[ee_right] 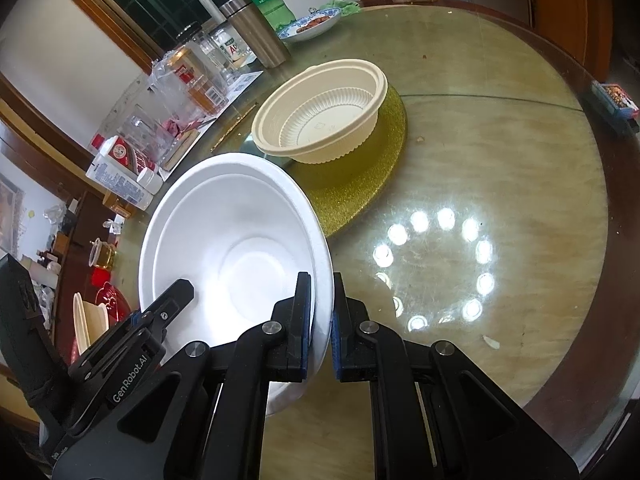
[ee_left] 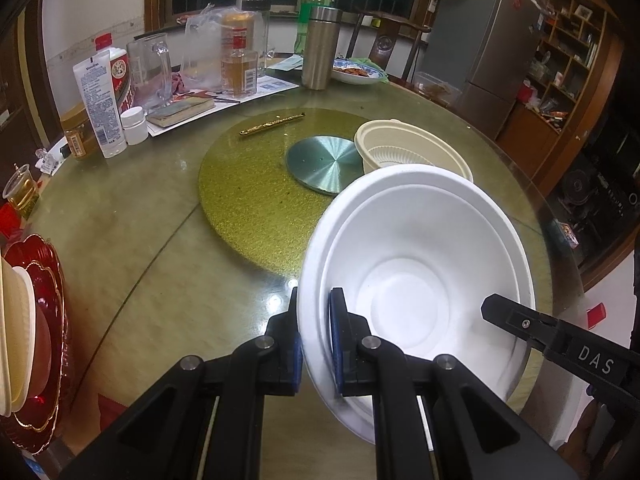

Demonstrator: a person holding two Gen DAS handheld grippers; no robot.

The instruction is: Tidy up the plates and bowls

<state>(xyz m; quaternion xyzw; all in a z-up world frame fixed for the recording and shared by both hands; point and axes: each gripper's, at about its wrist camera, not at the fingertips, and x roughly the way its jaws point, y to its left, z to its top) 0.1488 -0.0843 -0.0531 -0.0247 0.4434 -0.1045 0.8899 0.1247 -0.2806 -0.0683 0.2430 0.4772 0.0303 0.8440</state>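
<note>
A white bowl hangs tilted over the near part of the round table. My left gripper is shut on its left rim, one pad inside and one outside. My right gripper is shut on the opposite rim of the same white bowl; its fingers show at the right of the left wrist view. Behind the white bowl a cream ribbed bowl stands upright on the gold turntable. At the left edge a red plate carries cream bowls standing on edge.
A round metal disc lies at the turntable's middle. Bottles, jars, a steel flask, a tube and a blue-rimmed dish of food crowd the far side. Bare glass tabletop lies to the right, with lamp reflections.
</note>
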